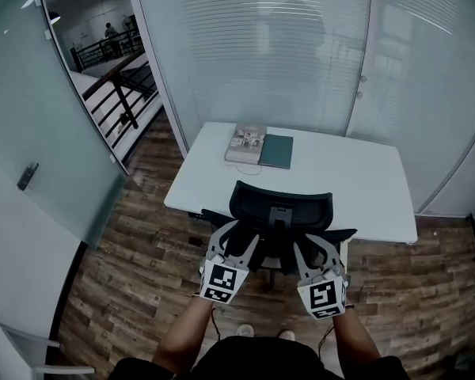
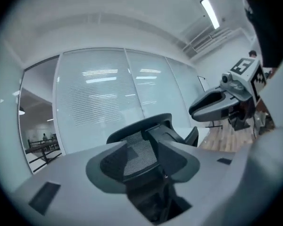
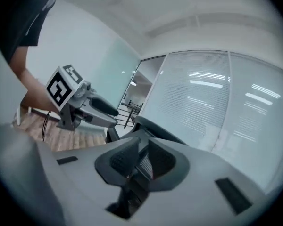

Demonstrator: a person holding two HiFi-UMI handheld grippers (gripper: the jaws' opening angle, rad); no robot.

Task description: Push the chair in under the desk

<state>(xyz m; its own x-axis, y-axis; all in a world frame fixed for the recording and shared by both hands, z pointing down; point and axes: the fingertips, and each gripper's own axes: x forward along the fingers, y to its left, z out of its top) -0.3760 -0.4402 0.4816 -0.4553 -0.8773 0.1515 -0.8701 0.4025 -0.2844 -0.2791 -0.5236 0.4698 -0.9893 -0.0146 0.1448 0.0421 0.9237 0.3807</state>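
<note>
the black chair point(image 1: 281, 206) stands at the near edge of the white surface point(image 1: 364, 188), its backrest toward the person. both grippers are just behind the backrest. the left gripper point(image 1: 236, 241) has its jaws apart and the right gripper point(image 1: 317, 250) has its jaws narrowly apart. neither clamps anything, and the chair's mesh shows beyond each gap. a book point(image 1: 245, 143) lies on the surface's far side.
</note>
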